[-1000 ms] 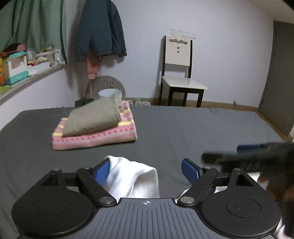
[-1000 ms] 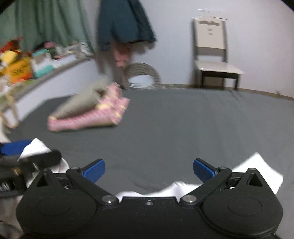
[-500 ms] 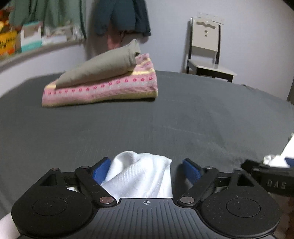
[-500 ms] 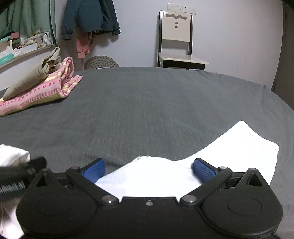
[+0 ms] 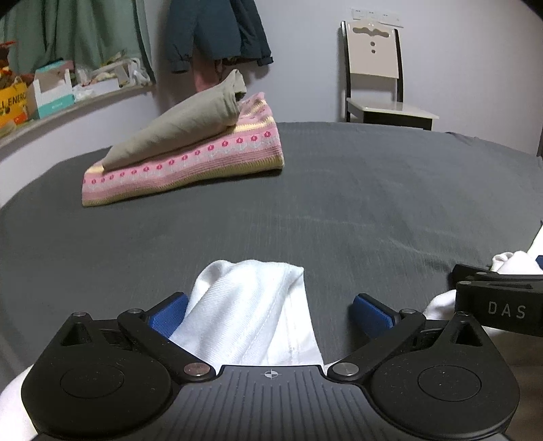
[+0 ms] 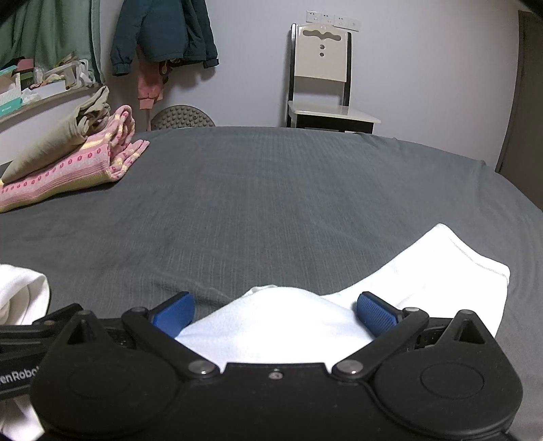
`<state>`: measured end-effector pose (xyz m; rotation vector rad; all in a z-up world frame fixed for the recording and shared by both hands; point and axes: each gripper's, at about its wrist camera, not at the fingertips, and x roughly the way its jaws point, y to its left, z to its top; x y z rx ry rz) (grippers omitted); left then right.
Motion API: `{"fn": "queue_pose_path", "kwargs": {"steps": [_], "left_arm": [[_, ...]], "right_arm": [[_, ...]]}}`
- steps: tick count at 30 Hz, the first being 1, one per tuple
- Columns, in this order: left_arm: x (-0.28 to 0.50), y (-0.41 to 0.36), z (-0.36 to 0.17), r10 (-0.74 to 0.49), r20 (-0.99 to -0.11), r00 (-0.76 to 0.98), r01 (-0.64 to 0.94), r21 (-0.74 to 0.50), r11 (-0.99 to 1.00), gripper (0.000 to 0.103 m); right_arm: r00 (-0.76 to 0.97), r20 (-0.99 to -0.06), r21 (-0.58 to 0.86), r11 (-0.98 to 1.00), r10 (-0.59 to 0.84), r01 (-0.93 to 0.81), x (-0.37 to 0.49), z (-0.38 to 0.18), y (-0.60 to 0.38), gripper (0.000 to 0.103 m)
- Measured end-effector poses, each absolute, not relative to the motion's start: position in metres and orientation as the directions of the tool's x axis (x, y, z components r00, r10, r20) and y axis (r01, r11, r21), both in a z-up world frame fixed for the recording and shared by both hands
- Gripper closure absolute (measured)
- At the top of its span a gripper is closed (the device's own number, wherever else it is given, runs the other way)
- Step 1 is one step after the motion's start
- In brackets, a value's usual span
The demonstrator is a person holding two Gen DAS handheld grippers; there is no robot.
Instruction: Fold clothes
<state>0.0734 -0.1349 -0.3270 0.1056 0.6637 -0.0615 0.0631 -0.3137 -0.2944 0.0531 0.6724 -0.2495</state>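
Dim, flat indoor light in both views, cool grayish cast, source not visible. Shadows soft: a faint one under the folded pink knit [image 5: 183,169] on the dark bedsheet [image 5: 356,190], another behind the hanging jacket [image 6: 163,30] on the wall. No glare; white garment [image 6: 281,322] at bottom center is the brightest area, near clipping, weave detail mostly lost. Strong fisheye: bed edge bows, chair [image 6: 322,78] leans, black vignette in upper corners. Slight softness and noise overall; shelf clutter at upper left is smeared. No motion blur.
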Motion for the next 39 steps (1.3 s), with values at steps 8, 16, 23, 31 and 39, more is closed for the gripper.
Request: {"fn": "queue_pose_path", "kwargs": {"steps": [8, 16, 23, 31, 39], "left_arm": [[0.0739, -0.1349, -0.3278, -0.022, -0.617, 0.787, 0.092, 0.081, 0.992, 0.000], [0.0744, -0.1347, -0.3278, -0.022, -0.616, 0.787, 0.092, 0.082, 0.992, 0.000], [0.0745, -0.1342, -0.3286, -0.020, -0.614, 0.789, 0.091, 0.085, 0.992, 0.000], [0.0754, -0.1324, -0.3291, -0.020, -0.614, 0.789, 0.091, 0.084, 0.992, 0.000], [0.0761, -0.1319, -0.3287, -0.020, -0.615, 0.788, 0.091, 0.083, 0.992, 0.000]], "right_arm": [[0.753, -0.623, -0.031, 0.969, -0.212, 0.247, 0.0640, -0.2947, -0.3128, 0.000], [0.753, -0.624, -0.030, 0.969, -0.211, 0.247, 0.0649, -0.2951, -0.3129, 0.000], [0.752, -0.624, -0.031, 0.968, -0.212, 0.247, 0.0654, -0.2954, -0.3123, 0.000], [0.754, -0.623, -0.027, 0.968, -0.210, 0.248, 0.0659, -0.2967, -0.3132, 0.000], [0.755, -0.622, -0.024, 0.969, -0.208, 0.247, 0.0672, -0.2966, -0.3144, 0.000]]}}
